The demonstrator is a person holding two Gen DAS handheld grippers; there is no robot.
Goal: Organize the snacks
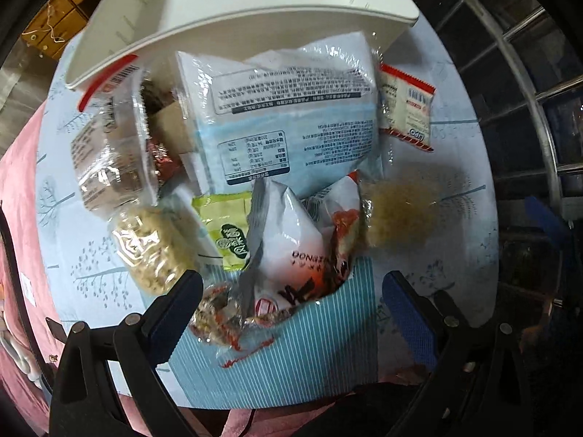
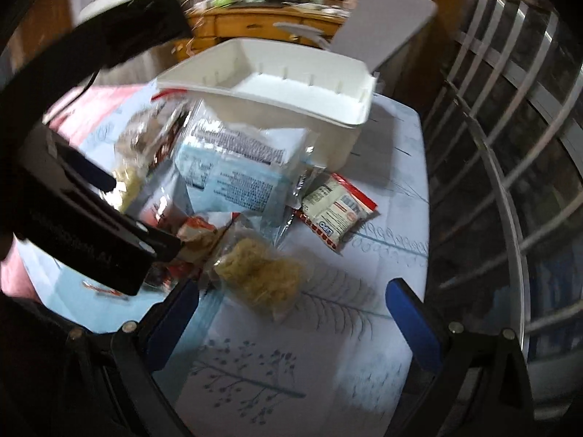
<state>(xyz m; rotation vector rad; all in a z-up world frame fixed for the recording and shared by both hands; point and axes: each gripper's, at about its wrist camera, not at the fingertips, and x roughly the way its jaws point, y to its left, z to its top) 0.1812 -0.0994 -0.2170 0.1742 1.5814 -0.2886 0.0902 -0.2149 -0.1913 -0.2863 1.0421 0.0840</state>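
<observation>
Snacks lie heaped on the counter (image 2: pixel 393 196) just in front of the empty white bin (image 1: pixel 255 18), big blue-white bag (image 1: pixel 291 116) on top; both hand-held grippers have jaws apart, holding nothing. The left hand-held gripper (image 1: pixel 291 291) hovers low over the white-red packet (image 1: pixel 291 240), and the right hand-held gripper (image 2: pixel 291 302) is near the clear noodle pack (image 2: pixel 262 273). Best to pinch one loose edge packet by its sealed end, lift clear of the pile, and drop it flat in the bin; dragging risks scattering neighbours.
</observation>
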